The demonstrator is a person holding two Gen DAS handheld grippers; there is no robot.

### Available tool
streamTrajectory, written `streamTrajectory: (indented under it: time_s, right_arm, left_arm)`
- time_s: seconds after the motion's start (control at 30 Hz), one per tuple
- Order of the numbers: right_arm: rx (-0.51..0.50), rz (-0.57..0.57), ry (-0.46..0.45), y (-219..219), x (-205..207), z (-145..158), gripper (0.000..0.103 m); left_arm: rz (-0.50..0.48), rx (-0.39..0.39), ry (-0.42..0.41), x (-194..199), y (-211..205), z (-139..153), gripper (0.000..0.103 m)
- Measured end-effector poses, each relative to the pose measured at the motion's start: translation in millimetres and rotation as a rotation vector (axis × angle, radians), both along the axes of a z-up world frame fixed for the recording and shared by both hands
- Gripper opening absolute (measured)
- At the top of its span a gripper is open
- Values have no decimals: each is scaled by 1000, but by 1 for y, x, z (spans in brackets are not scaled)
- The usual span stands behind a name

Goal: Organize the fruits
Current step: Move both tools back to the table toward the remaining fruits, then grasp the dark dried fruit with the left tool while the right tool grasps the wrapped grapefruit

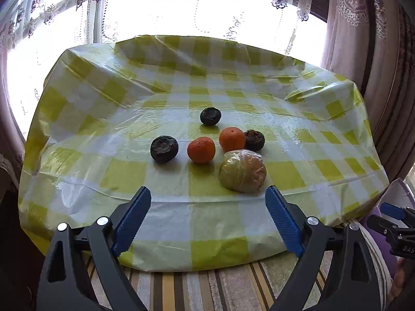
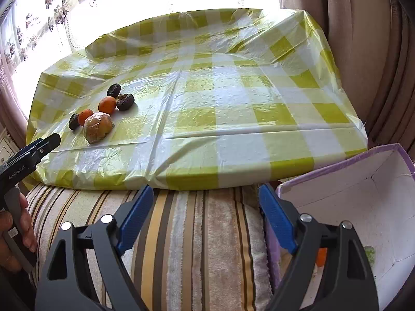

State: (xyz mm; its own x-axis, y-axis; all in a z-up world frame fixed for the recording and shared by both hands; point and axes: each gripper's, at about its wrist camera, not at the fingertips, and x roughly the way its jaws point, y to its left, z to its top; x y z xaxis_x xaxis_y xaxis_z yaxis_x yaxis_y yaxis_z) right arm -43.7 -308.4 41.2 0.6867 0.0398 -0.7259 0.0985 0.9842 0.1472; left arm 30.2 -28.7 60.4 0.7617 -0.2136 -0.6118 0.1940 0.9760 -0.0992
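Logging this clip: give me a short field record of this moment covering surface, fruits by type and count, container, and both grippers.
surface: table under a yellow-and-white checked plastic cloth
dark wrinkled fruits: three
orange fruits: two
wrapped fruit: one, in clear film, nearest the left gripper
container: purple-edged box with white inside, beside the table, off the cloth
left gripper: open, holding nothing, aimed at the fruits
right gripper: open, holding nothing, over the striped cushion

Bare checked tablecloth [image 2: 233, 98] right of fruit cluster [image 2: 99, 111], wrapped fruit [image 1: 242, 171] fronting oranges [image 1: 216, 143]
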Motion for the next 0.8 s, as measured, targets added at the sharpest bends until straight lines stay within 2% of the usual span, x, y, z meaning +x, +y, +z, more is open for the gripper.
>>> streamTrajectory:
  time_s: [0.1, 0.17, 0.23, 0.3, 0.43, 0.8]
  right_arm:
    - [-2, 32, 0, 20, 14, -5, 84]
    - [-17, 44, -4, 34, 22, -8, 84]
    - [-11, 71, -15, 47, 31, -9, 84]
    - [-27, 96, -36, 61, 38, -7, 84]
    - [-54, 148, -77, 87, 55, -1, 84]
    - [-95, 228, -83, 138, 105, -1, 84]
  left_arm:
    - [70, -42, 25, 14, 31, -3, 86]
    - [91, -84, 45, 21, 47, -6, 84]
    - [97, -121, 72, 32, 56, -9, 77]
    - [103, -147, 86, 42, 61, -11, 77]
    - [102, -165, 107, 63, 58, -15, 73]
    - [85, -160, 155, 104, 47, -28, 64]
